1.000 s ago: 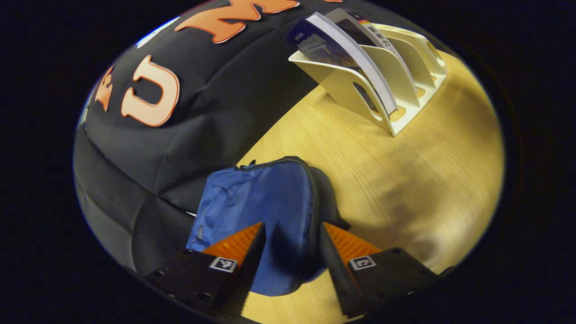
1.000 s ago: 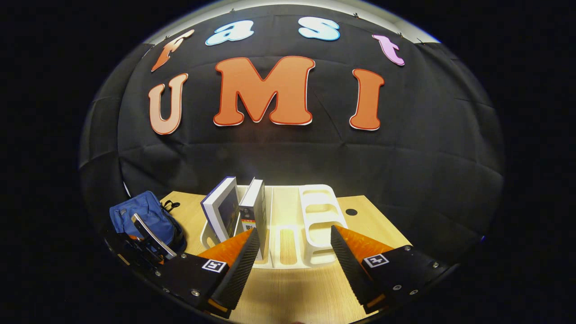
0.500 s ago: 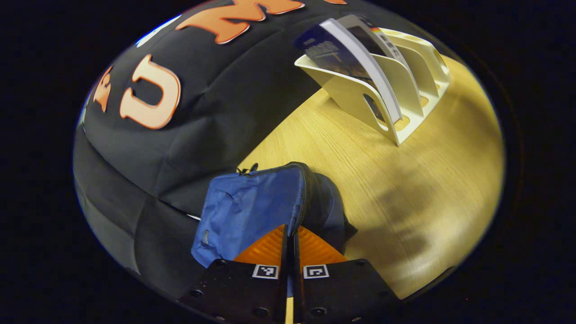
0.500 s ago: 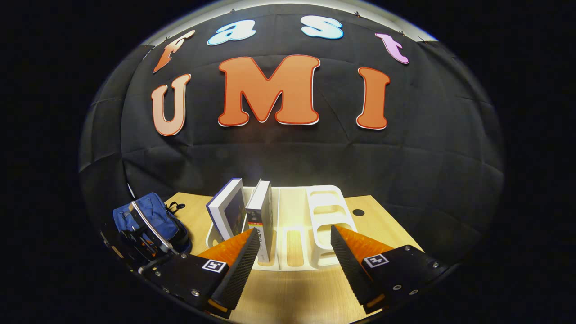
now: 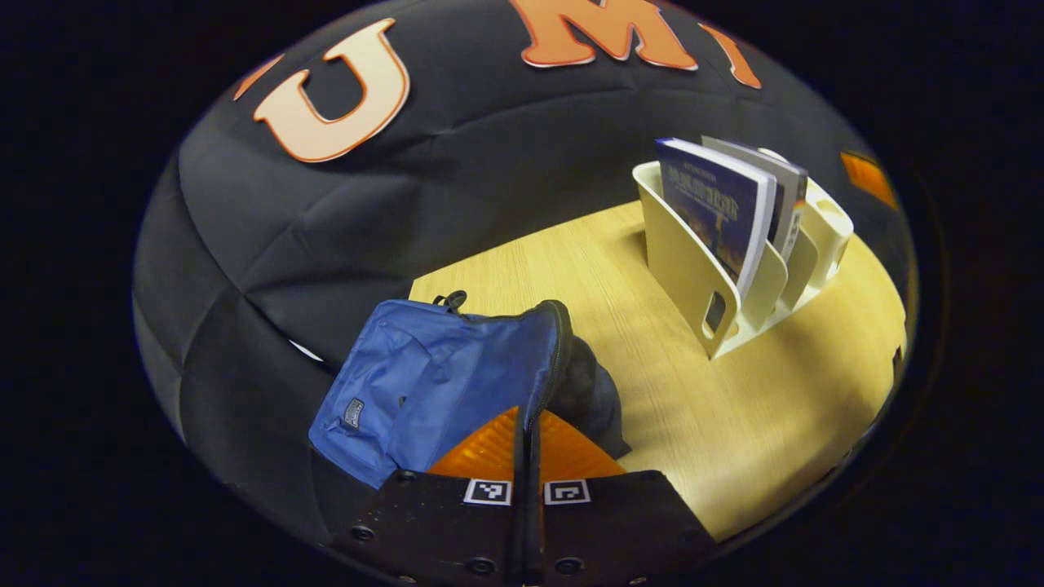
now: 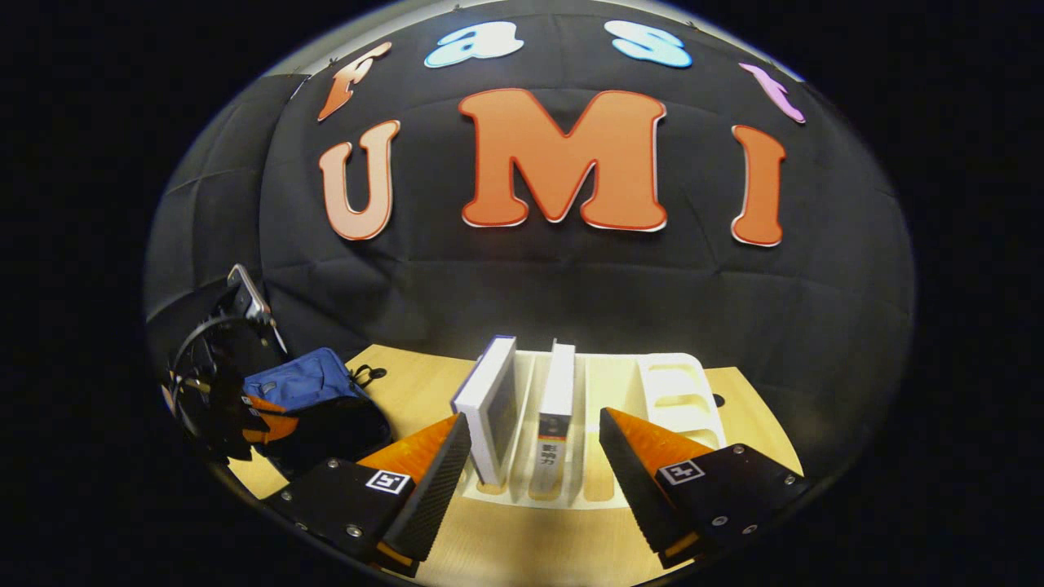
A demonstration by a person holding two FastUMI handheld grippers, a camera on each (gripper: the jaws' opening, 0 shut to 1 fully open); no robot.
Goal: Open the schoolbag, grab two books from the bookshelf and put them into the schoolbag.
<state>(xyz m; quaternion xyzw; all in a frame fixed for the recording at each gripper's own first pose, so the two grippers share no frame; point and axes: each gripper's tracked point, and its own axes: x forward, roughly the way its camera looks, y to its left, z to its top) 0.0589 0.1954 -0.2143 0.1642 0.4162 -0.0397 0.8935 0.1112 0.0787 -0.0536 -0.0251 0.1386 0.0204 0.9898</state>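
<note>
The blue schoolbag (image 5: 424, 383) lies on the wooden table, its flap lifted so the dark inside shows. My left gripper (image 5: 528, 424) is shut on the flap's zipper edge. In the right gripper view the schoolbag (image 6: 306, 383) sits at the left with the left gripper (image 6: 265, 416) on it. A cream bookshelf (image 6: 669, 387) holds two upright books: a blue-covered book (image 6: 488, 403) and a grey book (image 6: 558, 399). My right gripper (image 6: 534, 440) hangs open just in front of the two books. In the left gripper view the bookshelf (image 5: 685, 269) and blue book (image 5: 710, 208) stand at the right.
The wooden table (image 5: 767, 391) has bare room between the bag and the bookshelf. The shelf's right slots (image 6: 681, 391) hold nothing. The black cloth wall rises right behind the table.
The left gripper closed on the bag's flap edge and lifted it, opening the bag. The right gripper drifted left and closer, from the shelf's empty slots toward the two books.
</note>
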